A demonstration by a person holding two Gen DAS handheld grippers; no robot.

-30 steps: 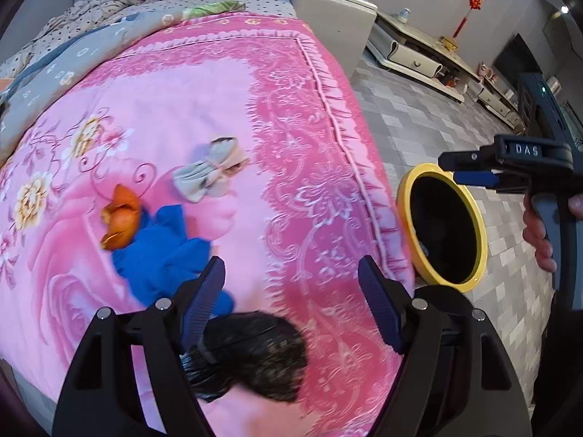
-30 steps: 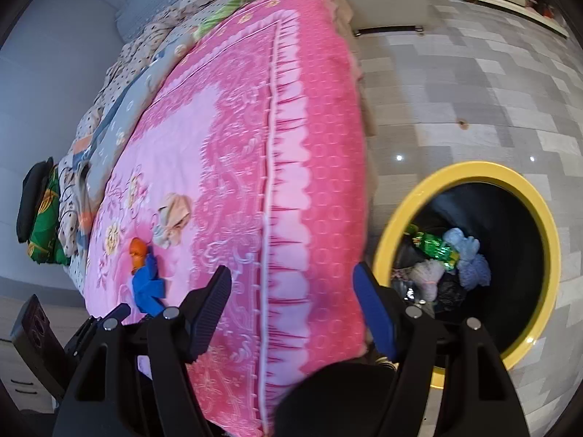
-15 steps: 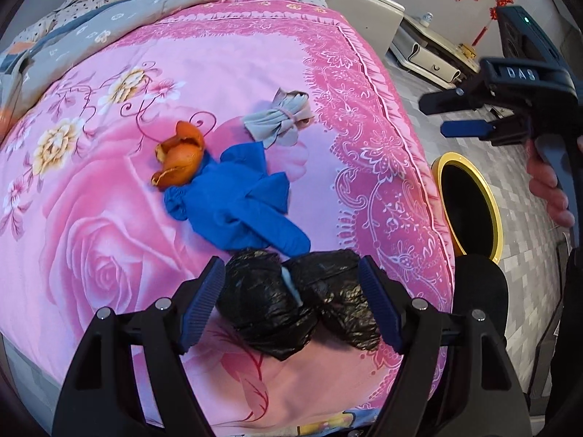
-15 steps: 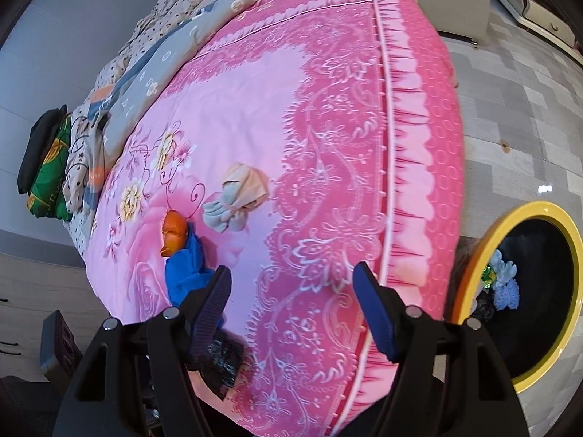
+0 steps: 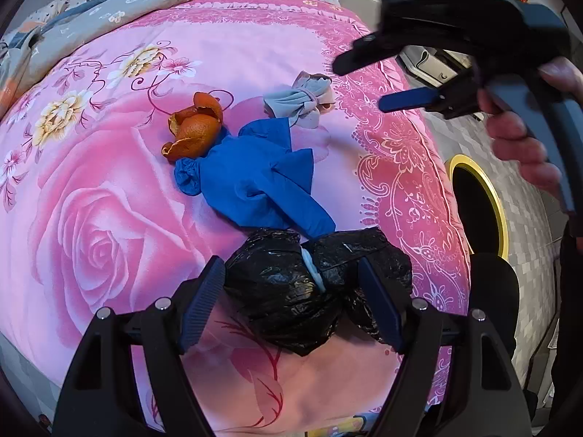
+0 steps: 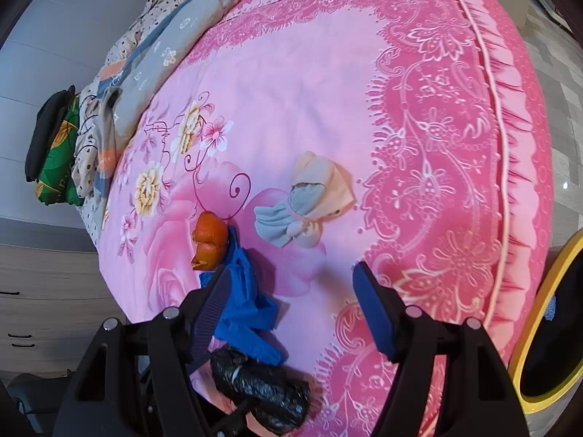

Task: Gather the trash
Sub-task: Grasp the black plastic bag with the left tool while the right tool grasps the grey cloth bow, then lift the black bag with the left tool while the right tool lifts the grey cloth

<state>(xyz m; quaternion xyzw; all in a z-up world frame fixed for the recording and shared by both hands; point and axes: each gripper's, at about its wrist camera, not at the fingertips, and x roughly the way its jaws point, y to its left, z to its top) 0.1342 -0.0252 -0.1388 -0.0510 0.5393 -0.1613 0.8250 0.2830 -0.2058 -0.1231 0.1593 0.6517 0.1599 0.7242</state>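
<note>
Trash lies on the pink bed cover. A crumpled black plastic bag sits between the fingers of my left gripper, which is open and just over it; the right finger overlaps the bag. Beyond lie a blue glove, an orange peel and a grey and beige cloth bundle. My right gripper hangs open and empty above the bed, short of the cloth bundle, with the blue glove and orange peel by its left finger. The black bag lies below it.
A yellow-rimmed bin stands on the grey tiled floor right of the bed; its rim shows at the right edge. A grey quilt is bunched at the bed's head. A hand holds the right gripper's handle.
The right gripper has swung from over the bin to above the bed. The left gripper has shifted and sunk so the black bag now lies between its fingers. Both stay open.
</note>
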